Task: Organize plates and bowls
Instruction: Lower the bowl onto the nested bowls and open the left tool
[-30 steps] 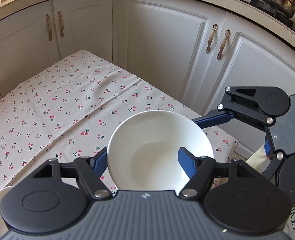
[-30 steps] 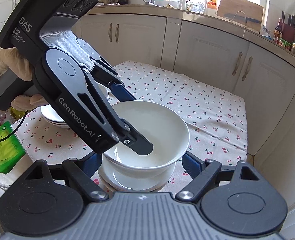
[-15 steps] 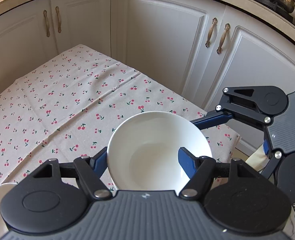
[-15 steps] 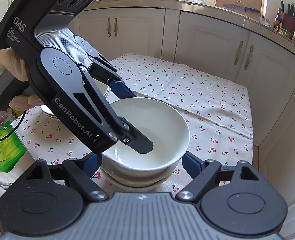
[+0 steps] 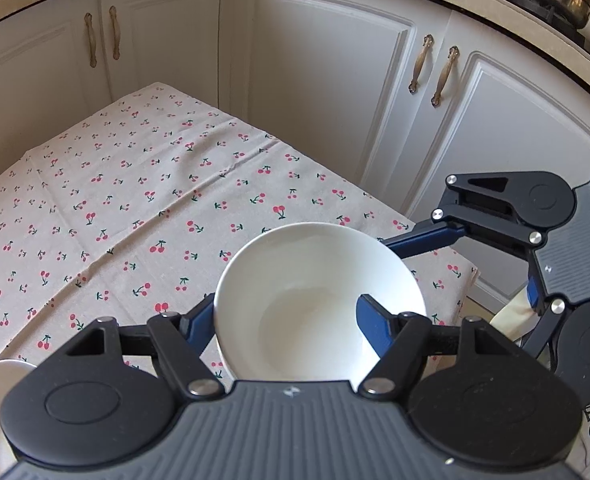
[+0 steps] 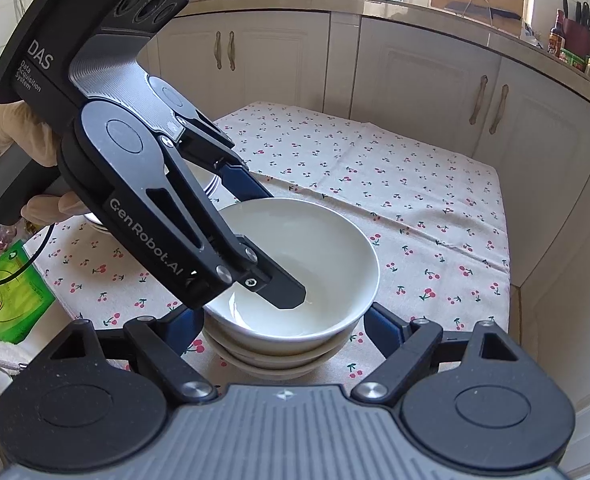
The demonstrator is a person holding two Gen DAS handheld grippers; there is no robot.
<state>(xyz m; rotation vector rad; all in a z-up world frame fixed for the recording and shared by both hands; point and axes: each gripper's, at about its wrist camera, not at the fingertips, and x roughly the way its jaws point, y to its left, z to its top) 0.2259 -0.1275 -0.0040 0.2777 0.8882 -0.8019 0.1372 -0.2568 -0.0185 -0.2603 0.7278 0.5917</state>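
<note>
Left gripper (image 5: 287, 322) jaws, just eased wider, straddle the glossy white ceramic bowl's (image 6: 295, 268) wall, stacked near the cherry-print table's (image 6: 435, 200) right edge; right gripper (image 6: 283, 330) open; fragile, slippery, best gripped by rim

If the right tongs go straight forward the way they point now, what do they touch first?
Most likely the stack of white bowls between the right tongs: the lower bowls sit directly ahead of the open fingers. The left tongs straddle the top bowl's rim. Depth is uncertain.
</note>
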